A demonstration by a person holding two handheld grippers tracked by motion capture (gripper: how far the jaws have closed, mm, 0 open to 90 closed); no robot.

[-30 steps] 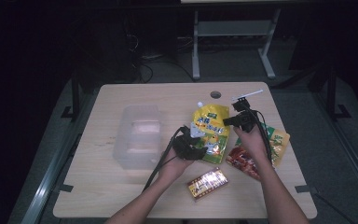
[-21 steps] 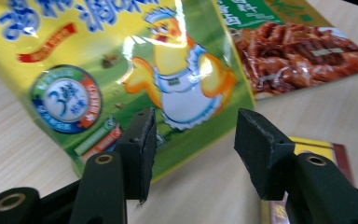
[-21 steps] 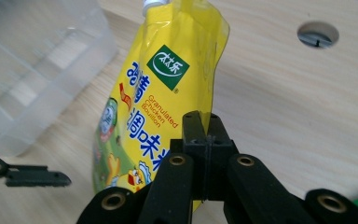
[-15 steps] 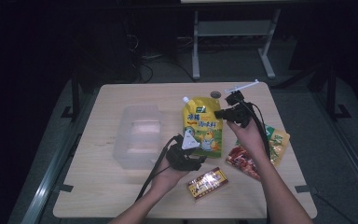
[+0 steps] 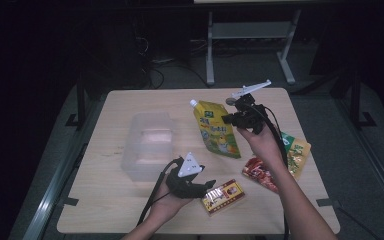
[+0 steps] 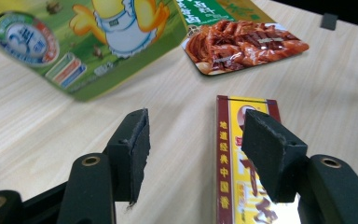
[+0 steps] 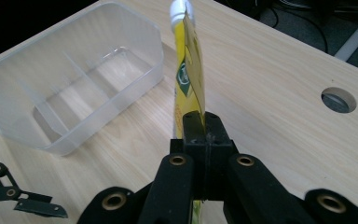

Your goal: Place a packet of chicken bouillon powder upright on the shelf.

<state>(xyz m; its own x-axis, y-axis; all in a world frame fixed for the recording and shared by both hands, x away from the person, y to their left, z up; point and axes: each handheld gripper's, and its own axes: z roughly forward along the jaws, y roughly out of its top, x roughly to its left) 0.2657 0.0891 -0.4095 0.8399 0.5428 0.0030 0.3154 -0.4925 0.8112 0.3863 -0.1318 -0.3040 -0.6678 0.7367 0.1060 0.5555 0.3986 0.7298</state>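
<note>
The right gripper [image 5: 231, 119] has its jaws clamped flat on the edge of a yellow spouted pouch [image 5: 216, 130], which hangs in the air above the middle of the wooden table [image 5: 130, 100], white cap [image 7: 181, 8] uppermost. To its left sits a clear plastic bin [image 5: 147, 145] with dividers. Nearer, the left gripper [image 6: 193, 149] hovers low over the table; its jaws have just been opening, with nothing between them, beside a red-and-yellow packet [image 5: 223, 195]. A red snack packet [image 5: 260, 171] lies right of that.
</note>
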